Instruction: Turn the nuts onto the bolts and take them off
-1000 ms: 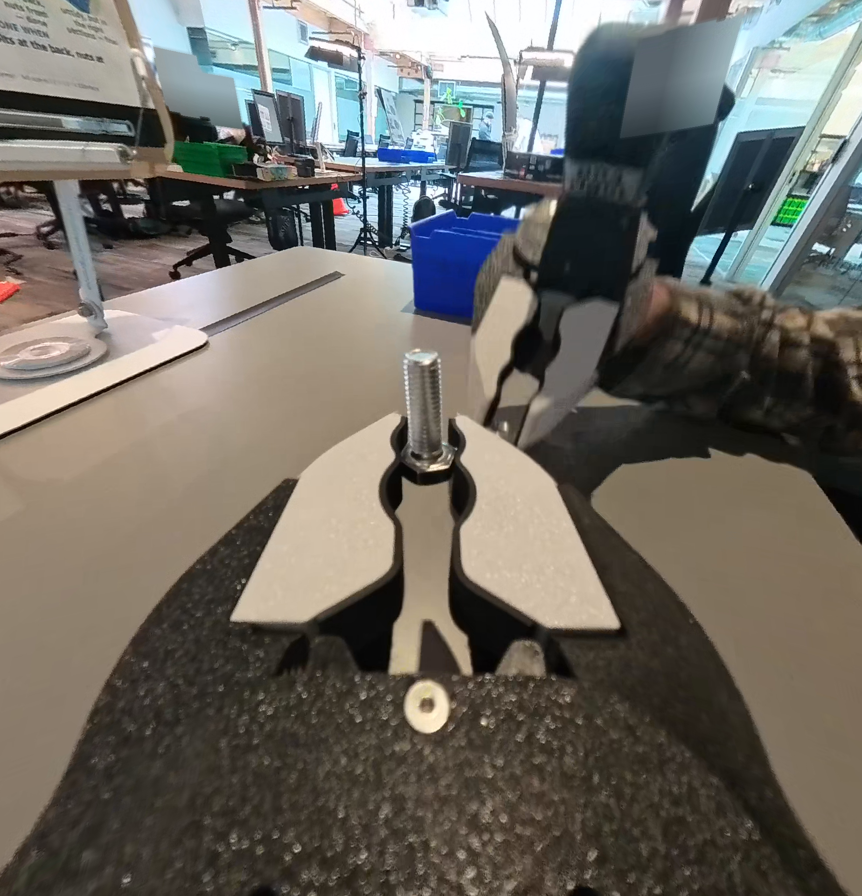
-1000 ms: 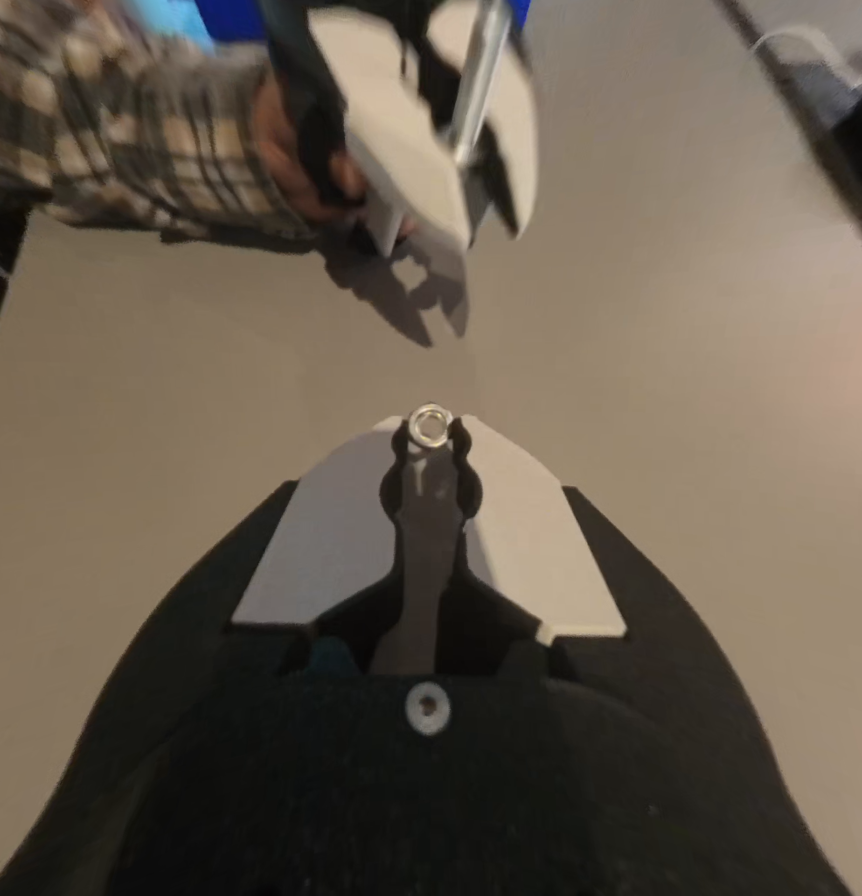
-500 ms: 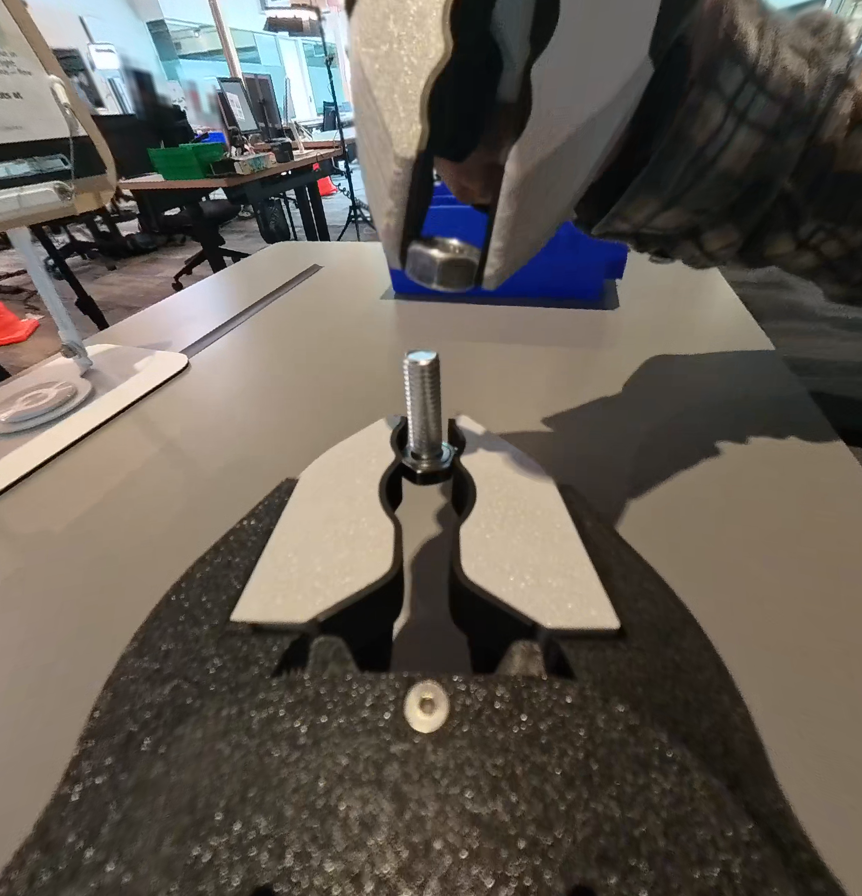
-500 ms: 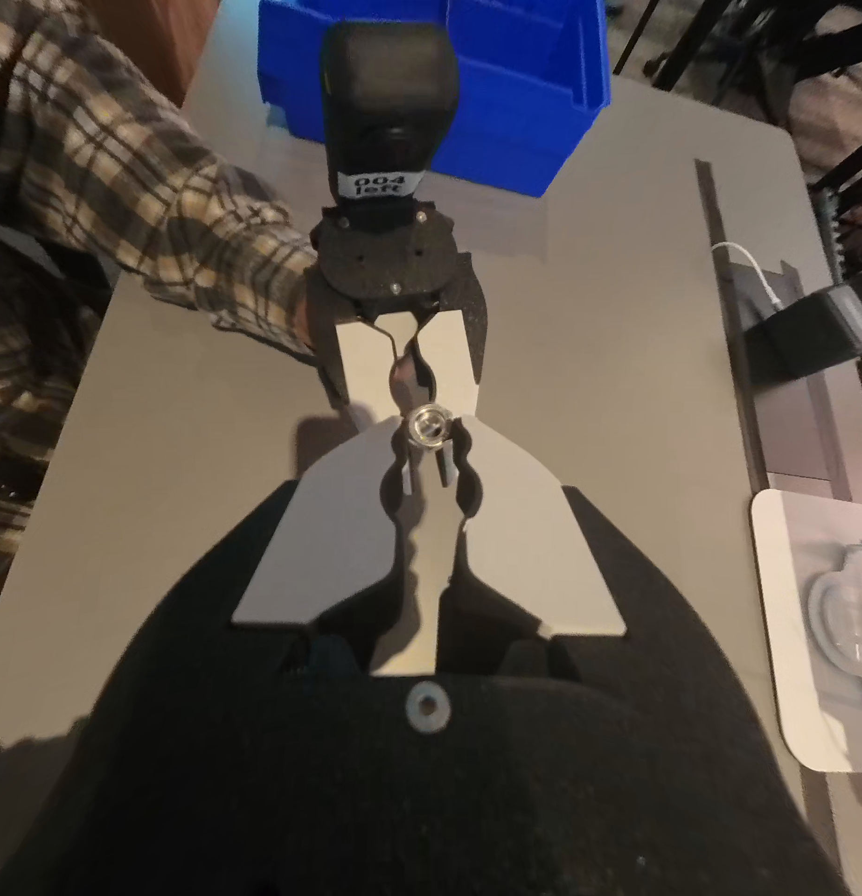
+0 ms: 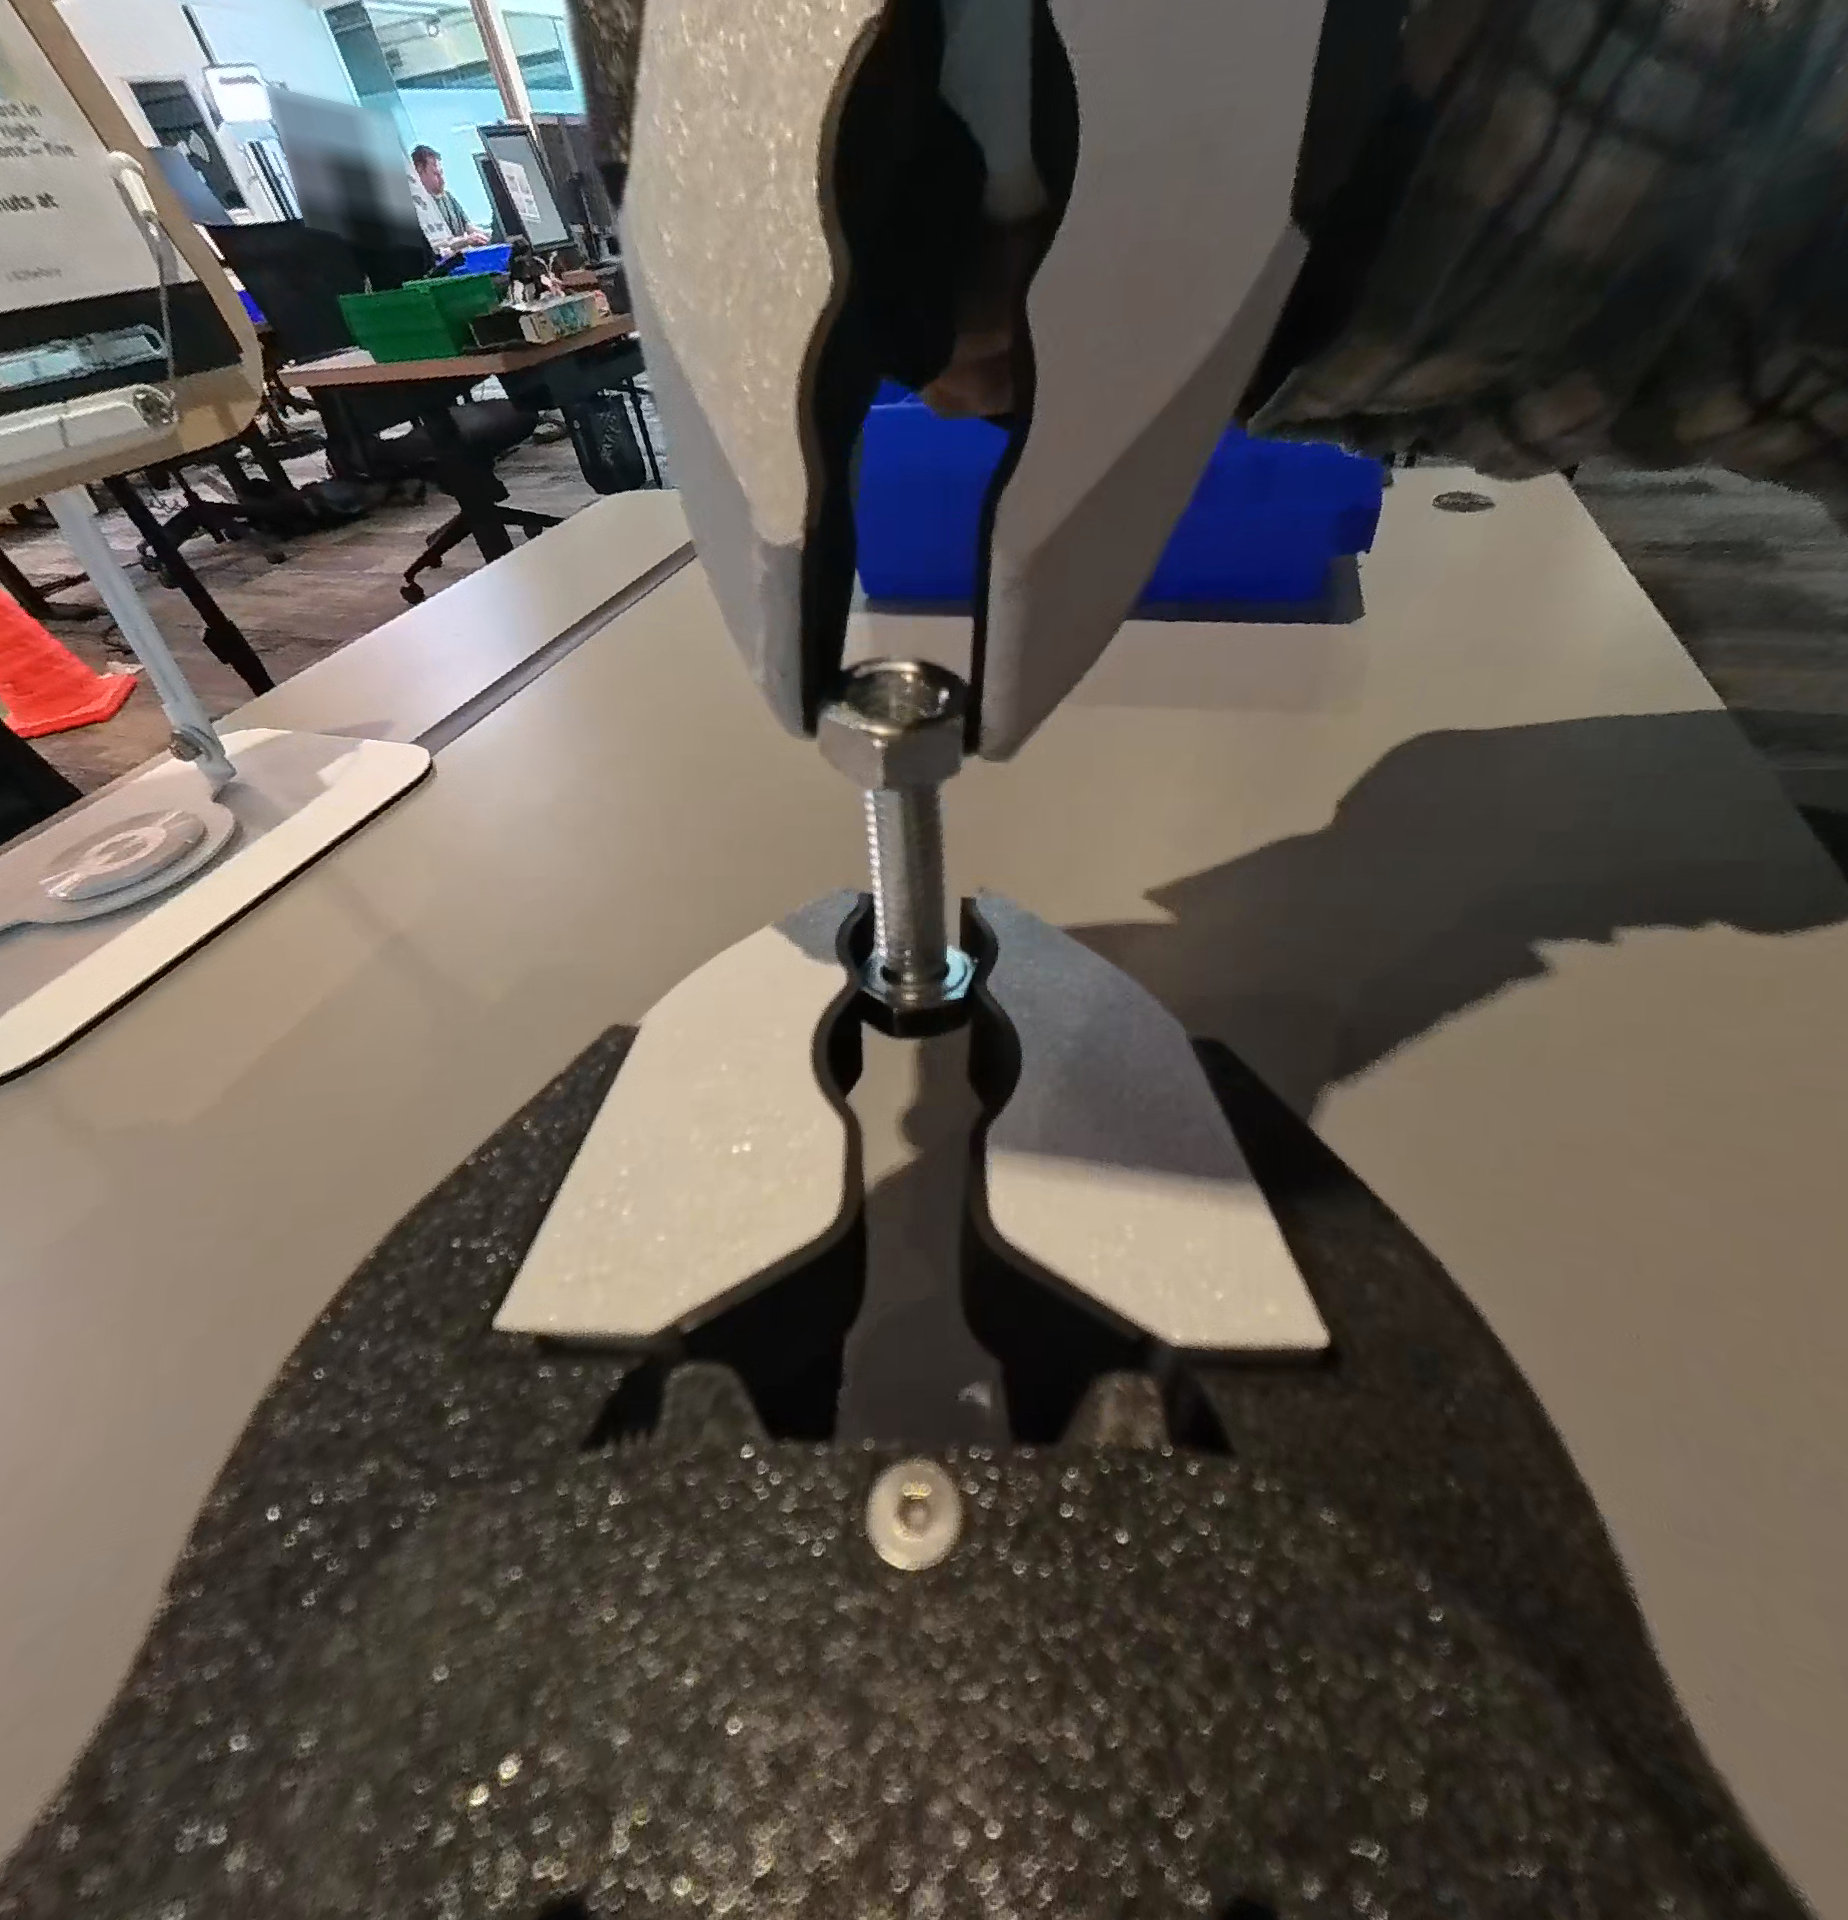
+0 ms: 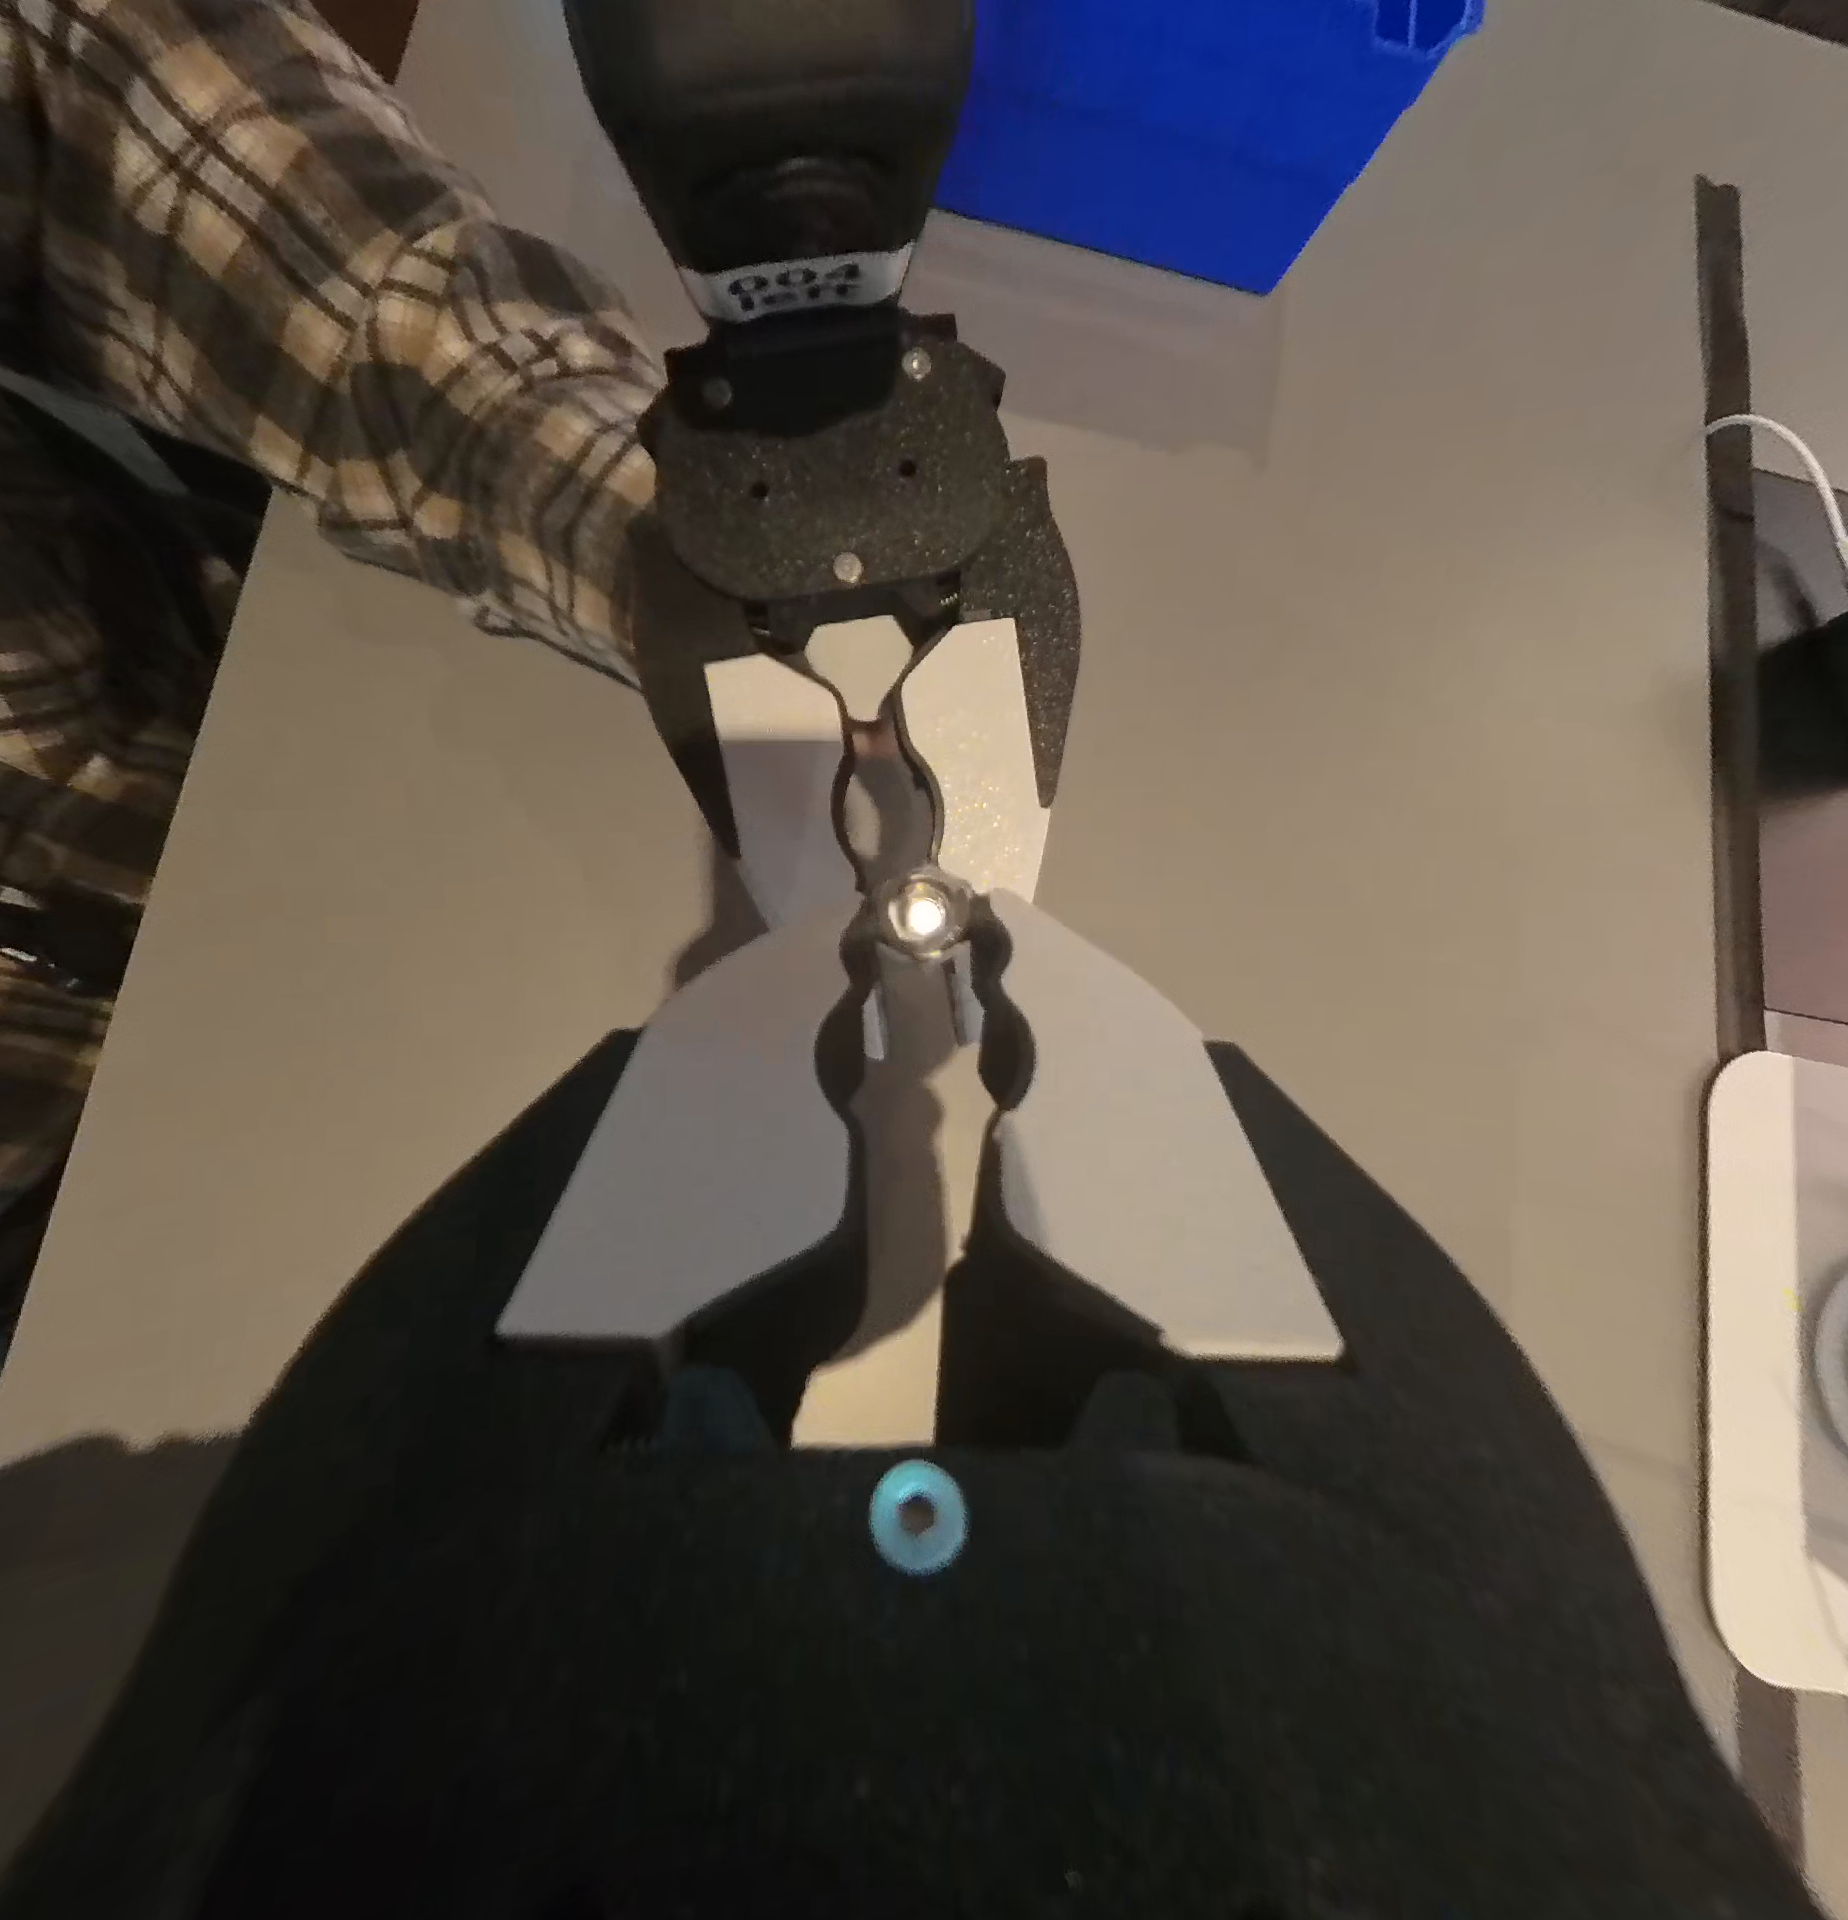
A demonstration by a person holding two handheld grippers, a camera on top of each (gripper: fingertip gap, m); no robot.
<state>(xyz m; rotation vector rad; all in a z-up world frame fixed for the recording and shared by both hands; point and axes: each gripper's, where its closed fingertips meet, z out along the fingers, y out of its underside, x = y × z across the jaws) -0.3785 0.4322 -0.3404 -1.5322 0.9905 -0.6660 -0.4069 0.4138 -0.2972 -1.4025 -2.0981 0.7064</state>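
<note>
Jaws of the left gripper point(image 5: 912, 961) clamp the bolt point(image 5: 901, 873) upright by its head; right gripper point(image 5: 892, 717) jaws pinch the nut point(image 5: 892, 727) on its tip. Threading looks barely begun; removal remains. Blue bin point(image 5: 1252, 530) sits at the surface's point(image 5: 380, 1039) far edge.

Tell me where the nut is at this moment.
In the left wrist view the nut sits centre frame on the tip of the upright bolt, pinched by the right gripper from above; the left gripper clamps the bolt's head.
</note>
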